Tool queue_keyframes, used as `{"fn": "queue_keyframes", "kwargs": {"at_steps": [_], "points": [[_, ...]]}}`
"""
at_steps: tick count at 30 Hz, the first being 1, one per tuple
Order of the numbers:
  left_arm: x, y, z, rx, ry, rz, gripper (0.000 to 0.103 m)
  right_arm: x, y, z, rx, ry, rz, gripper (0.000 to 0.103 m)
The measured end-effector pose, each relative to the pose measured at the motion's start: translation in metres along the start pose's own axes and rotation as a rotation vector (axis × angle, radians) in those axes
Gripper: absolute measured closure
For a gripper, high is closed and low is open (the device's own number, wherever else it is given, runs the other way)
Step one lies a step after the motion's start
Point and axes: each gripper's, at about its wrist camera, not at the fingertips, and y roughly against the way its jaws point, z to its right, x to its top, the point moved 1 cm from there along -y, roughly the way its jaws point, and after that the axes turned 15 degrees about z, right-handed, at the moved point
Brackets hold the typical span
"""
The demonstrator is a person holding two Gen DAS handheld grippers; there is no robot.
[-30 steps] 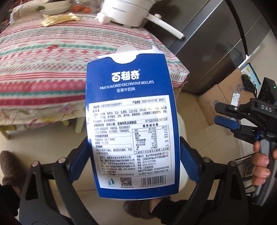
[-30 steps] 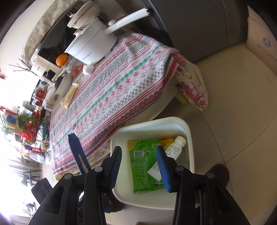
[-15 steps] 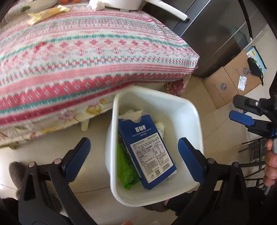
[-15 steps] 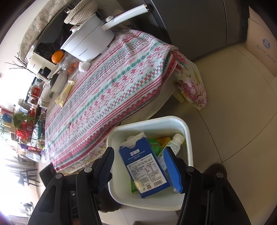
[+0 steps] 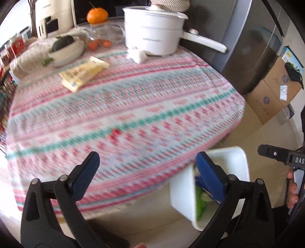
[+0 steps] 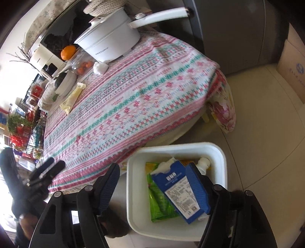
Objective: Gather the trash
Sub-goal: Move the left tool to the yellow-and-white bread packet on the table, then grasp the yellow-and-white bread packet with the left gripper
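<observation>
On the floor beside the worktop, white bin (image 6: 176,190) sits against the hanging edge of the striped tablecloth (image 6: 133,99).

Left claw (image 5: 146,171): jaws spread wide, nothing between them, touching nothing. Right claw (image 6: 154,185): also wide open, empty, hanging over the bin's near rim.

Versus a second ago: the left claw had the blue biscuit box (image 6: 181,190) pinched between its pads; half a second ago the box was already down in the bin. Now the left claw has swung up to face the worktop, bin only at its lower right (image 5: 209,187). That view is motion-blurred. Right claw has barely shifted.

Box now: lies tilted in the bin, label side up, torn white top pointing toward the worktop. It rests on a green wrapper (image 6: 160,202). White bottle (image 6: 205,164) in the far corner, something yellow beneath; can't tell what.

On the worktop, further out: yellow wrapper (image 5: 83,73) lying flat, mid-cloth on the left. White crumpled tissue (image 5: 138,55) just beside the base of the white pot (image 5: 154,34), handle sticking out to the right. White bowl (image 5: 65,50) with something dark in it, near the wrapper. Large orange (image 5: 97,16) at the back. Cardboard boxes (image 5: 272,95) on the floor, far right.
</observation>
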Motion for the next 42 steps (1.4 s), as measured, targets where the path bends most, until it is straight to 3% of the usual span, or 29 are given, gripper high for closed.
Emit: {"fn": "queue_keyframes", "kwargs": {"at_steps": [4,9,13,15,21,26,30,33,34,37,42], "points": [[0.025,-0.018,-0.039,0.071,-0.023,-0.013,0.002,0.01,-0.01,-0.027,-0.01,0.058,0.011,0.028],[0.039,-0.057,-0.101,0.101,0.049,-0.049,0.002,0.017,-0.027,-0.051,-0.023,0.097,0.008,0.027],[0.05,-0.088,-0.15,0.117,0.11,-0.027,0.002,0.02,-0.045,-0.066,-0.04,0.123,-0.01,0.027],[0.053,-0.101,-0.171,0.093,0.183,-0.006,0.002,0.021,-0.053,-0.07,-0.048,0.137,-0.02,0.027],[0.057,-0.134,-0.229,-0.001,0.536,0.051,0.006,0.022,-0.075,-0.074,-0.103,0.207,-0.05,0.027],[0.059,-0.16,-0.252,-0.051,0.735,0.075,0.028,0.023,-0.092,-0.073,-0.127,0.223,-0.081,0.027],[0.067,-0.17,-0.251,-0.062,0.76,0.097,0.044,0.024,-0.104,-0.075,-0.14,0.24,-0.098,0.027],[0.069,-0.178,-0.246,-0.055,0.764,0.088,0.08,0.03,-0.105,-0.082,-0.125,0.258,-0.07,0.027],[0.069,-0.181,-0.247,-0.05,0.772,0.08,0.098,0.034,-0.105,-0.085,-0.115,0.262,-0.049,0.027],[0.067,-0.177,-0.248,-0.058,0.794,0.105,0.101,0.046,-0.109,-0.092,-0.123,0.281,0.006,0.027],[0.063,-0.152,-0.244,-0.066,0.693,0.147,0.102,0.072,-0.127,-0.118,-0.12,0.289,0.122,0.027]]}}
